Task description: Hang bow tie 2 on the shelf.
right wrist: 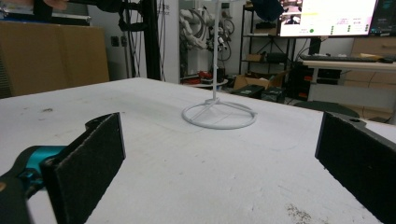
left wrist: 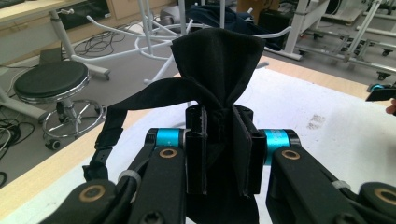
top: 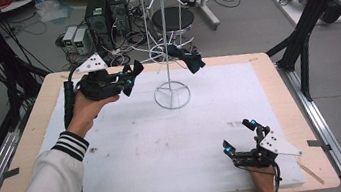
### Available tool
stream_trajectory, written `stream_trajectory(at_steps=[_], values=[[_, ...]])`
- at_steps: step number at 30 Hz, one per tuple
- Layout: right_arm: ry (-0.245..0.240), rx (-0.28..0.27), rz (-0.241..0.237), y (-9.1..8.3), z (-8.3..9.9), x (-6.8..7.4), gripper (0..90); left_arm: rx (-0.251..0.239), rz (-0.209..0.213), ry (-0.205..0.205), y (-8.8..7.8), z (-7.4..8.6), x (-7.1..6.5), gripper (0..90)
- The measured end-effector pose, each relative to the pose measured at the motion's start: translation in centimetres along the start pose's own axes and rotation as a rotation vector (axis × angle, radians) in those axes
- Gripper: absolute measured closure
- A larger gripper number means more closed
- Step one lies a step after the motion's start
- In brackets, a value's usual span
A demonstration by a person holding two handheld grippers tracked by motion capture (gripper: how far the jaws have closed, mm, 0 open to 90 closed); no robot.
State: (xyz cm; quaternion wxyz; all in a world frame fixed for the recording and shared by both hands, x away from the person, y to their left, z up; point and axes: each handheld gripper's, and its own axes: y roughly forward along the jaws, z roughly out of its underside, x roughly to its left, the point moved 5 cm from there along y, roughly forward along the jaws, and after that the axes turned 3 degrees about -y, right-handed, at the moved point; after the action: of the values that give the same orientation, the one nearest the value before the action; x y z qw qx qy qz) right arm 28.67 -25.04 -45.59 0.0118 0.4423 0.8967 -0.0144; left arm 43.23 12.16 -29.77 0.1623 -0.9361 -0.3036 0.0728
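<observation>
A lab floor strewn with cables, computer towers and a round stool (top: 173, 20) lies behind my worktop (top: 266, 70), a wooden board under a white, scuffed mat. At the far middle of the mat stands a white wire rack (top: 165, 41) on a ring base, with hook arms fanning out from its pole.

My left tongs (top: 130, 77) are clenched on a black bow tie (left wrist: 219, 70), pinching it at its middle knot; in the left gripper view the upper wing fans out above the pads and the strap (left wrist: 112, 126) trails off to one side. I hold the left tongs raised over the far left part of the worktop, near the rack but apart from it, not yet at a hook.

A second, dark bow tie (top: 188, 58) already hangs from one of the rack's lower arms, on the right of the pole. That one I judge done.

My right tongs (top: 239, 137) rest low at the near right of the mat, released, pads spread wide with nothing between them, pointing toward the rack's base (right wrist: 219, 114).

By my reading the work is roughly midway: one tie hung, one lifted and in hand. Left to do is to carry this tie to a free hook, loop its strap over, and let go.
</observation>
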Motion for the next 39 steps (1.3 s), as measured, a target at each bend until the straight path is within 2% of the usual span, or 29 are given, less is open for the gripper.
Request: stream_trajectory(at_steps=[5, 18, 26, 39], values=[[-0.005, -0.001, 0.001, 0.0, 0.0, 0.0, 0.7, -0.002, 0.000, -0.006, 0.3, -0.3, 0.2, 76.3], [-0.004, -0.003, 0.002, 0.0, 0.0, 0.0, 0.7, -0.003, -0.003, 0.012, 1.3, -2.2, 0.1, 76.3], [-0.002, -0.004, 0.003, 0.0, 0.0, -0.1, 0.7, -0.005, 0.005, 0.024, 1.9, -3.5, -0.5, 76.3], [-0.001, -0.011, 0.003, 0.0, 0.0, -0.1, 0.7, 0.002, 0.027, 0.023, 3.8, -4.4, -1.2, 76.3]])
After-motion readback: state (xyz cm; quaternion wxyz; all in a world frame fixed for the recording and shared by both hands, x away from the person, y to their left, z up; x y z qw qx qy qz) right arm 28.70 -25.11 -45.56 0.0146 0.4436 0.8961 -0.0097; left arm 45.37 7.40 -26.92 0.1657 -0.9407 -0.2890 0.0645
